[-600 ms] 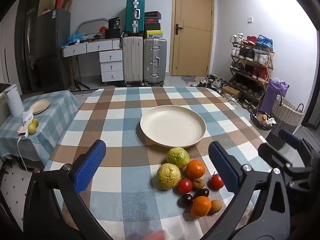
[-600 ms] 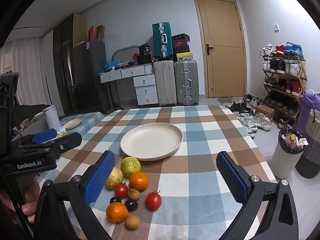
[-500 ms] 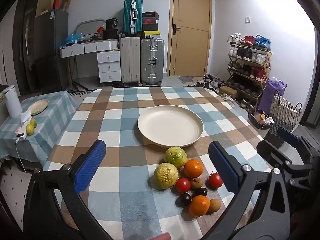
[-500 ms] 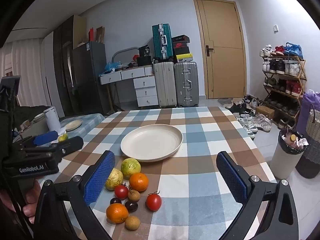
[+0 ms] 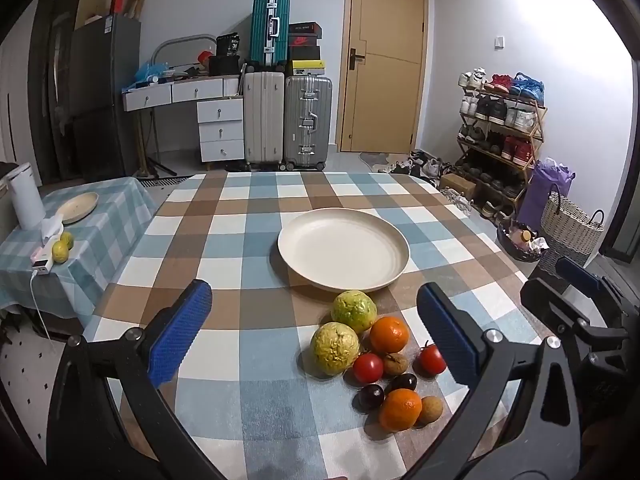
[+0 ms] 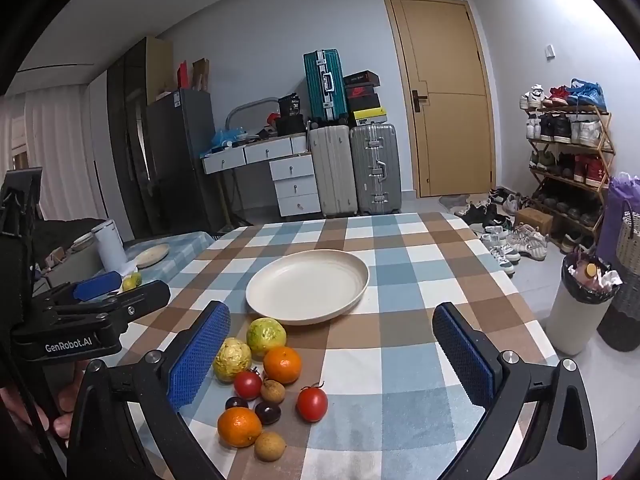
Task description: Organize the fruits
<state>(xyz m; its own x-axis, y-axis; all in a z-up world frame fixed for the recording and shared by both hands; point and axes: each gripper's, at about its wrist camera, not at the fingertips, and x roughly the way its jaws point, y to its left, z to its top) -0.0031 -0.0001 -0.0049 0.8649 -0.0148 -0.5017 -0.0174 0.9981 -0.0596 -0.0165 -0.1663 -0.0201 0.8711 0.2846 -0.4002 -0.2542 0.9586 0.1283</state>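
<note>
A cream plate (image 5: 344, 249) (image 6: 307, 282) sits empty mid-table on the checkered cloth. Just in front of it lies a cluster of fruit: two yellow-green guavas (image 5: 354, 311) (image 6: 265, 332), two oranges (image 5: 389, 334) (image 6: 282, 365), two red tomatoes (image 5: 367, 367) (image 6: 312, 404), dark plums (image 5: 371, 396) (image 6: 267, 412) and small brown longans (image 5: 430, 410) (image 6: 270, 446). My left gripper (image 5: 314, 330) is open and empty, above the near table left of the fruit. My right gripper (image 6: 330, 356) is open and empty, above the fruit's right side.
A side table (image 5: 80, 232) at left holds a small plate, a white kettle and two lemons. A white bin (image 6: 580, 304) and baskets stand right of the table. Suitcases, drawers and a shoe rack line the back.
Both grippers have shifted slightly; the view has moved a little nearer the table. Nothing on the table has moved.
</note>
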